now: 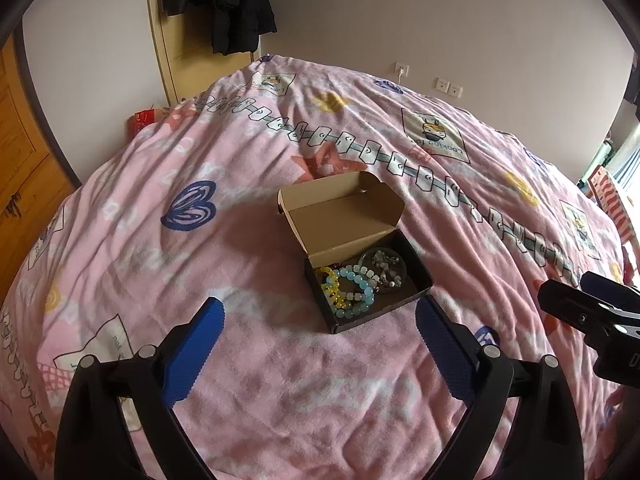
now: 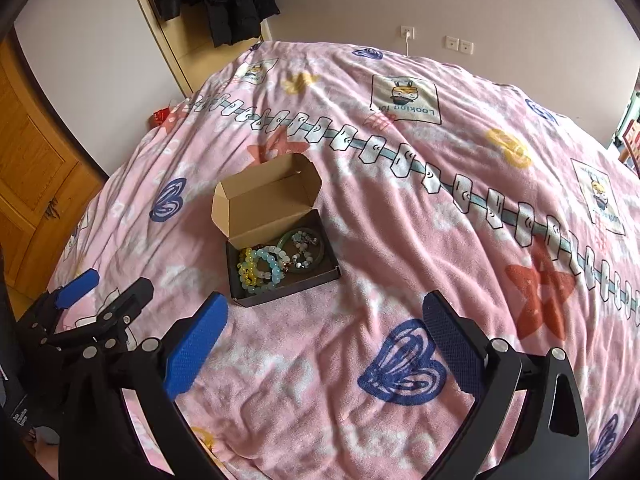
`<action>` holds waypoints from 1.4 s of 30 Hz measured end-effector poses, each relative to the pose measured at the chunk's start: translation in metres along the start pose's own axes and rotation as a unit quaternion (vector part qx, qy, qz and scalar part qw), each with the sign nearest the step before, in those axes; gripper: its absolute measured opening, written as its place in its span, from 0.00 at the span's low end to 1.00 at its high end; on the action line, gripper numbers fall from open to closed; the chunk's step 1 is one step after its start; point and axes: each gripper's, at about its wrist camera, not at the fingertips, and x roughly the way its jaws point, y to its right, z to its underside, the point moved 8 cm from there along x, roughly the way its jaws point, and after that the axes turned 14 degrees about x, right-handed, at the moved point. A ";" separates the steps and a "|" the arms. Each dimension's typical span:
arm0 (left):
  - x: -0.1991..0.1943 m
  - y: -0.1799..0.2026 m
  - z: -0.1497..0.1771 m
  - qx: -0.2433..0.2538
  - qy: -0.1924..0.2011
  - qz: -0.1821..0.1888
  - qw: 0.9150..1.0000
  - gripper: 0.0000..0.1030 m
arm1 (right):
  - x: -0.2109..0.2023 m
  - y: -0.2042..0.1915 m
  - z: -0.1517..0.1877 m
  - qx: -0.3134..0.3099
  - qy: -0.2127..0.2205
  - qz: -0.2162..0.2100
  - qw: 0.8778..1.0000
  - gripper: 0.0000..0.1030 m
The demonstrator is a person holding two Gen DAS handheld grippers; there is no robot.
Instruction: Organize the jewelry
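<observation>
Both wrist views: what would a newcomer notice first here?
An open cardboard box sits mid-bed on the pink patterned blanket, its lid flipped back. Inside lie beaded bracelets, yellow and pale blue, beside a green bangle. Both the left gripper and right gripper hover open and empty short of the box.
</observation>
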 end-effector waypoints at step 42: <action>0.001 -0.001 -0.001 0.020 0.002 0.002 1.000 0.92 | 0.014 -0.008 -0.003 0.004 -0.002 -0.005 1.000 0.93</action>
